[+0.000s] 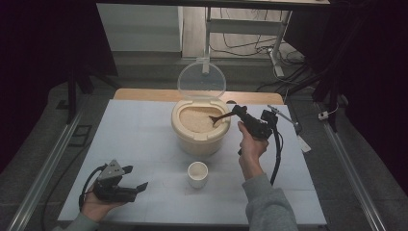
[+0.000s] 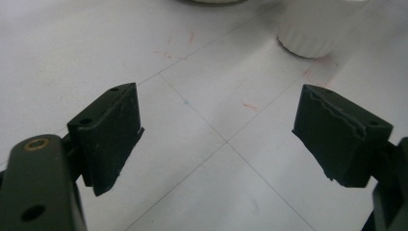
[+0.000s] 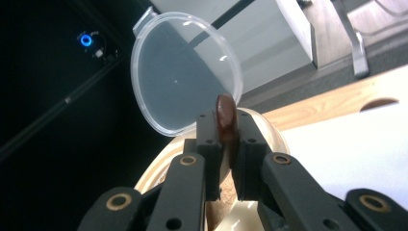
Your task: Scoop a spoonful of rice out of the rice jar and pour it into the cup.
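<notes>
The right gripper (image 1: 239, 112) was clamped on a brown spoon (image 1: 219, 117), its bowl in the rice bin (image 1: 199, 126) near the table's (image 1: 144, 144) far edge; the left gripper (image 1: 136, 179) rested with jaws apart at the near left corner; a white cup (image 1: 197, 174) stood between.

Both grippers matte black: left gripper (image 1: 129, 179) has a grey three-cornered plate on top, right gripper (image 1: 239, 111) trails a thick black looped cable. Brass-ringed screw holes on the jaw links (pad edges look worn). Grey sweatshirt sleeves, ribbed cuffs.
</notes>
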Tool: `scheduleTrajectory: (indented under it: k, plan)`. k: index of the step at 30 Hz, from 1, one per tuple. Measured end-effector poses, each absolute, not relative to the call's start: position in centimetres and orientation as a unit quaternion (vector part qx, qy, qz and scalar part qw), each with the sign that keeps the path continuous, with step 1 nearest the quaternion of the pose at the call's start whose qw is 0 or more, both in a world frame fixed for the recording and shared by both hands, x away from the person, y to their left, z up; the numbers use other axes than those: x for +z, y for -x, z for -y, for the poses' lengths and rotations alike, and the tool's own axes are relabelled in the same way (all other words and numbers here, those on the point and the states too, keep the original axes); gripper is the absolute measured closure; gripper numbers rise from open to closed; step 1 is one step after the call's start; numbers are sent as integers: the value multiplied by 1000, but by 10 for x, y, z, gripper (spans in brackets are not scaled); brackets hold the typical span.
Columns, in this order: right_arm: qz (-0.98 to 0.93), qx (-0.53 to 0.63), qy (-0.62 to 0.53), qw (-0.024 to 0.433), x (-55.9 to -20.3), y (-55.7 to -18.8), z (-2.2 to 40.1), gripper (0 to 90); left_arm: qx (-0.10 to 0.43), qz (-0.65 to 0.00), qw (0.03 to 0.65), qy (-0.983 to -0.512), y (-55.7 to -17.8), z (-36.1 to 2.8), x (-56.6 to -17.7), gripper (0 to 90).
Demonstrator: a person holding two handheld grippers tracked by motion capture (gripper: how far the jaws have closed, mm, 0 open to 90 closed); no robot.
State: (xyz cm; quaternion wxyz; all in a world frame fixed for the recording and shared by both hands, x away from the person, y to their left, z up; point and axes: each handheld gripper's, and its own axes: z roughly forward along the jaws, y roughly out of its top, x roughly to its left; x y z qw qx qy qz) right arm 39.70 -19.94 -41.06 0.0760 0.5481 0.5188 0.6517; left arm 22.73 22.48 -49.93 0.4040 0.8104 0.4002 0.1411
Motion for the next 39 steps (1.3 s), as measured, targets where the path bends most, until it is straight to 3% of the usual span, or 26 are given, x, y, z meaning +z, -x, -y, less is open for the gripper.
scheduleTrajectory:
  k: [8, 26, 39]
  plan:
    - [-506, 650, -564, 63, -412, -397, 201, 833, 142, -399, 404, -811, -227, -224, -499, 167]
    - [-434, 659, -614, -17, -419, -401, 219, 834, 144, -398, 402, -812, -227, -224, -499, 167]
    - [-413, 665, -621, -41, -418, -401, 223, 834, 145, -396, 400, -814, -227, -224, -499, 169]
